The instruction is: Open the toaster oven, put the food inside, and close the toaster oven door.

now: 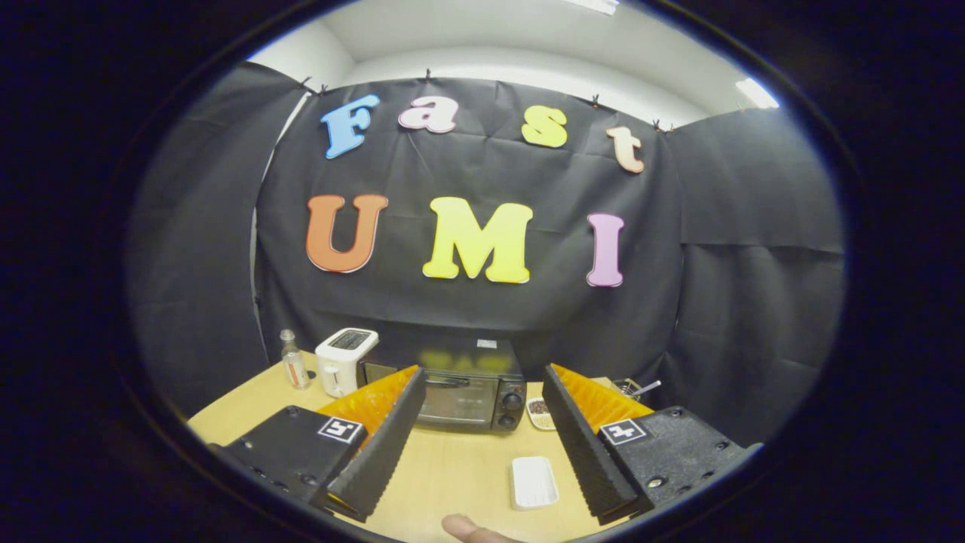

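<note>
The gripper [479, 392] hangs above the wooden table [452, 467] with its fingers spread wide and holding nothing, the closed toaster oven [467, 392] beyond them, a white tray [534, 481] on the table between them, and a white toaster [344, 360] beside the oven.

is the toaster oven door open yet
No, the toaster oven door sits flush and shut, beyond the open, empty fingers of the gripper.

The gripper [482, 437] jaws gape apart above the table [452, 467], toaster oven [464, 388] (door closed) beyond them.
</note>
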